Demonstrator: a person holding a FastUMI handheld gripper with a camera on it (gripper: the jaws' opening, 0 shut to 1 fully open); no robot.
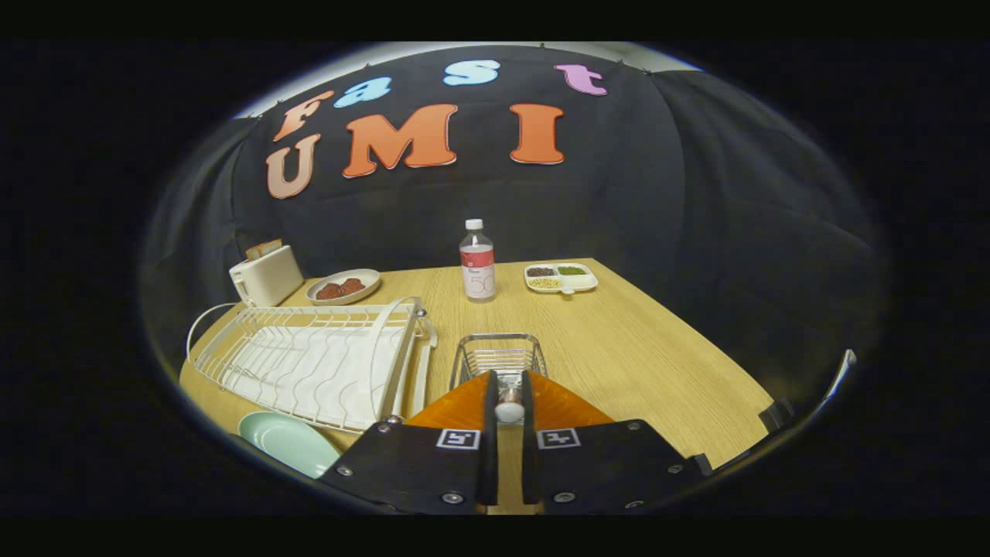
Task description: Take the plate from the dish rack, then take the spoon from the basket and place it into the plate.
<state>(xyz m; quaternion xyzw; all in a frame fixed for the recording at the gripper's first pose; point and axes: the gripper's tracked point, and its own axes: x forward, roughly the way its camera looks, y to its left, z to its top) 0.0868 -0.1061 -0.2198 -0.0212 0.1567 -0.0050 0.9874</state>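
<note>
Spoon [509,405] sitting pinched between the fingers, handle end showing in the narrow gap; gripper [509,398] closing on it from both sides. Hovering at the near edge of the wire basket [497,357], over the wooden table [634,348]. Lying to the near left, beside the fingers: pale green plate [288,441], flat on the table, just in front of the white dish rack [309,362]. Standing beyond the basket: bottle [477,270]. Resting at the far side: divided tray [561,278] to the right of the bottle, dish [343,287] with dark food to its left, toaster [265,275] at far left.
</note>
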